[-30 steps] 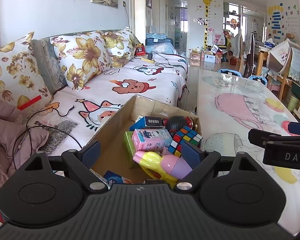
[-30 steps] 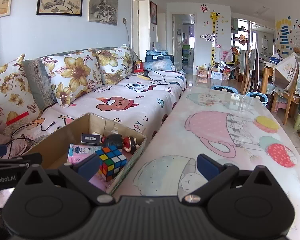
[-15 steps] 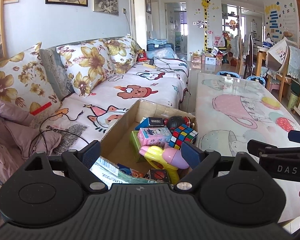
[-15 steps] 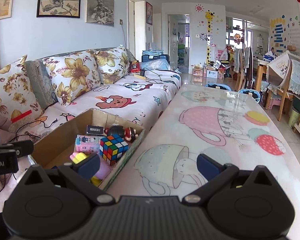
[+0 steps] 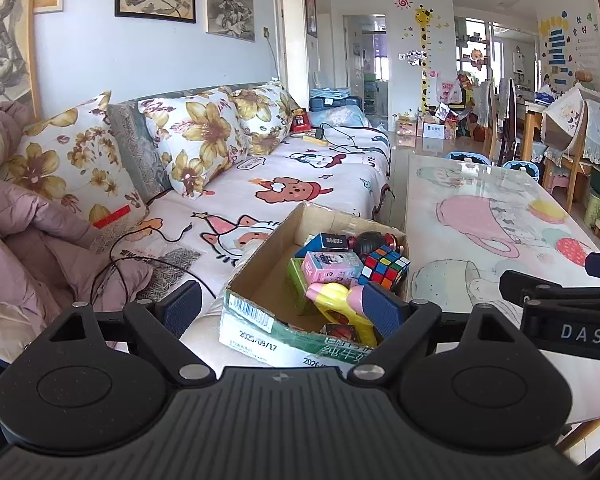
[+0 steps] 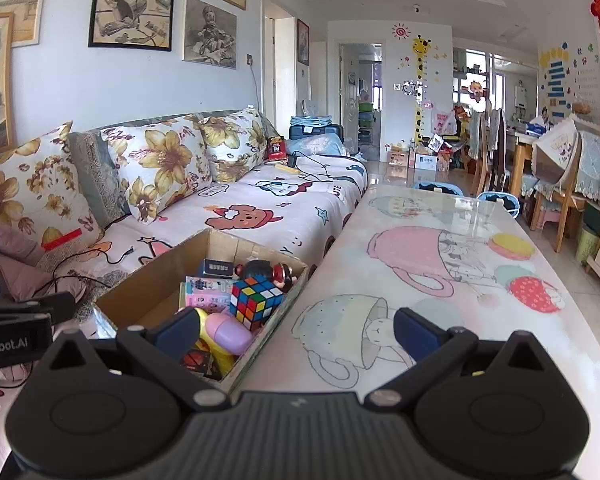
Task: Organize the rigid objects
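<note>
- Sofa (image 5: 284,184), left of scene: cartoon-print cover and floral cushions; a black cable lies on the seat, left of the box.
- Cardboard box (image 5: 260,268), on the sofa seat at its right edge, just beside the table: holds the task's rigid objects, namely a Rubik's cube (image 5: 384,266), a pink carton (image 5: 332,266), a yellow-and-pink toy (image 5: 340,300), a dark round figure at the far end and small dark packs.
- Left gripper (image 5: 280,306): jaws spread wide, nothing between them; held near and above the box's near end.
- Right gripper (image 6: 296,330): jaws likewise apart and empty; one finger reads against the box contents, the other against the table.
- Table (image 6: 440,280), right of scene: glossy top printed with cups; no loose item visible on it.
- Step, judged: between picks, or near the end, since every rigid object in view sits in the box. The next move calls for finding any item outside it.
- View differences: the left wrist shows the box's printed green front and barcode label; the right wrist shows more of the bare near tabletop and a red-trimmed figure behind the cube.
</note>
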The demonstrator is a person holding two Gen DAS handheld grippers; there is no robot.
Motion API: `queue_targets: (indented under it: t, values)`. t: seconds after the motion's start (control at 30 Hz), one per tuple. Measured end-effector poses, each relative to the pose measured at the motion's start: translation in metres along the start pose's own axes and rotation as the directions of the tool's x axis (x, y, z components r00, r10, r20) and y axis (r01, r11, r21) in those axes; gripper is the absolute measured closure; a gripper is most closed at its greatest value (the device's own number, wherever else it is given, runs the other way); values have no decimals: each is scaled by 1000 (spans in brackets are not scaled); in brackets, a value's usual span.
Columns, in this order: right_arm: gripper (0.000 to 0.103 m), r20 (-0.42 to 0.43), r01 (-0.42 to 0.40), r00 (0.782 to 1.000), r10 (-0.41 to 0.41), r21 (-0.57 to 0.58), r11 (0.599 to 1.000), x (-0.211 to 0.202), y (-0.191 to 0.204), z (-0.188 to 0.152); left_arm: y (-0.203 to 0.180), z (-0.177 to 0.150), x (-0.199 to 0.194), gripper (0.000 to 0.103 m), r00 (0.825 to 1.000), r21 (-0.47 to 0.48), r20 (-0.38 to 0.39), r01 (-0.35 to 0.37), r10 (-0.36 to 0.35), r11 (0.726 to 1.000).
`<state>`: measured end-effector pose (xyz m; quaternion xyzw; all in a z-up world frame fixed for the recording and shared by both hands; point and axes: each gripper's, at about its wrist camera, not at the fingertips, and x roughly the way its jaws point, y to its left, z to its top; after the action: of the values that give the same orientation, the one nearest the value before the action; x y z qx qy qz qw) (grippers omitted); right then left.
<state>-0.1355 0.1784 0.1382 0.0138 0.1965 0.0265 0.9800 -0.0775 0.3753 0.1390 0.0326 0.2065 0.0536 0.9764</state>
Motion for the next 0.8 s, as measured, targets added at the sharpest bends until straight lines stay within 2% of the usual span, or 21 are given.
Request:
queue_targets:
  t: [0.4, 0.8]
  values:
    - [1, 25, 0, 1000, 2, -79, 997, -12, 27, -7, 8, -5, 1, 0, 1000, -65, -13, 5, -6, 998]
    - [1, 24, 7, 1000, -4, -121, 993, -10, 38, -15, 9, -11, 6, 0, 1000, -85, -26, 14, -16, 996]
